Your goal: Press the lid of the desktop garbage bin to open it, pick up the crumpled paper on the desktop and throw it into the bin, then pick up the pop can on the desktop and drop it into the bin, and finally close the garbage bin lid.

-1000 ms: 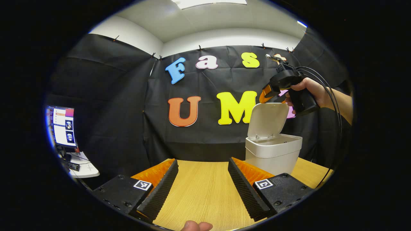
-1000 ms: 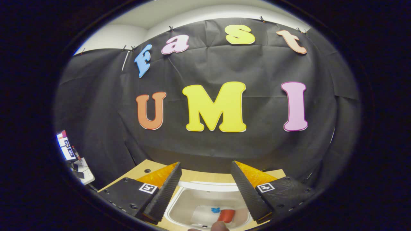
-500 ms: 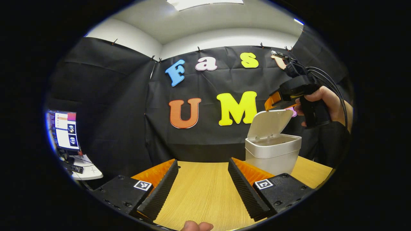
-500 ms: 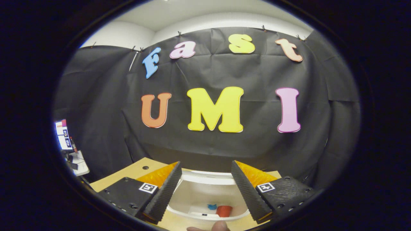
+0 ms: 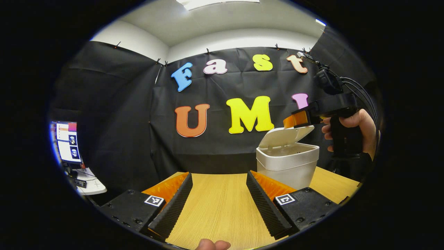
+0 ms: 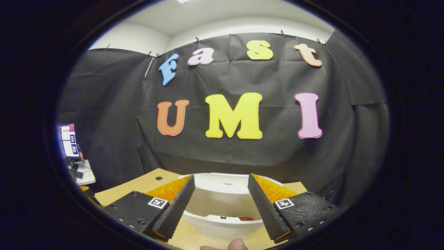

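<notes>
1. At the far left a monitor (image 5: 67, 140) stands on a small white side table (image 5: 91, 186), well apart from the wooden desk (image 5: 218, 208).
2. In the left gripper view, the left gripper (image 5: 218, 194) hovers low over the bare desk. Its fingers are spread wide and hold nothing; only wood grain lies between them.
3. To the right on the desk stands the white garbage bin (image 5: 288, 166). Its lid (image 5: 286, 135) is tilted about half way down, hinged at the back, so a gap is open at the front.
4. Just above the lid is the right gripper (image 5: 295, 121), held by a hand (image 5: 350, 130) with cables running from the top of it. Its front end is at the upper edge of the lid; whether it touches I cannot tell.
5. In the right gripper view, the right gripper (image 6: 220, 194) has its fingers wide apart and grips nothing. Between them I see the lid (image 6: 225, 184) from above and, under it, the bin's rim (image 6: 222, 222).
6. In the dark gap between lid and rim a small red piece shows, the pop can (image 6: 245, 218) inside the bin. The crumpled paper I cannot make out.
</notes>
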Demonstrator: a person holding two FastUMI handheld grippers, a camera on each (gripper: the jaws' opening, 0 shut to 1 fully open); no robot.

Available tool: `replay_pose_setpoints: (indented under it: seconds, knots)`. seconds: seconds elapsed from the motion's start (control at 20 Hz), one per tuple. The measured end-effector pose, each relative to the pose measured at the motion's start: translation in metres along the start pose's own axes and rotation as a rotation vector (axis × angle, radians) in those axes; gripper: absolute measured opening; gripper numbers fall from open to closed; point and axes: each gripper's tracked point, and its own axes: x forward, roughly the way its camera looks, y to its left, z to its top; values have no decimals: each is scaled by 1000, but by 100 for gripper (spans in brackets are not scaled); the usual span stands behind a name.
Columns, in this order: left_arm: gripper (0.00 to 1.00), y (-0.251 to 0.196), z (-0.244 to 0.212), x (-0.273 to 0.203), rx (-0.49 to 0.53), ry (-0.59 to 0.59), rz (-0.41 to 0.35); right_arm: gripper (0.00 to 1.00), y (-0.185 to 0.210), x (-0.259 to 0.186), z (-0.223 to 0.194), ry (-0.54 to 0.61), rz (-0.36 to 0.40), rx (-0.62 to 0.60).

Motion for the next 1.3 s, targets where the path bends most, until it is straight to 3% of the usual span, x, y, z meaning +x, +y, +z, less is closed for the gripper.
replay_pose_setpoints:
  seconds: [0.4, 0.75, 1.3]
  knots:
    - [100, -17, -8, 4, -9, 9, -27, 98, -10, -4, -32, -47, -54, 25]
    - [100, -19, -15, 7, -31, 21, -34, 98, -28, 4, -66, -17, -100, 43]
    - [100, -28, -16, 15, -40, 16, -49, 98, -21, 11, -76, -40, -102, -31]
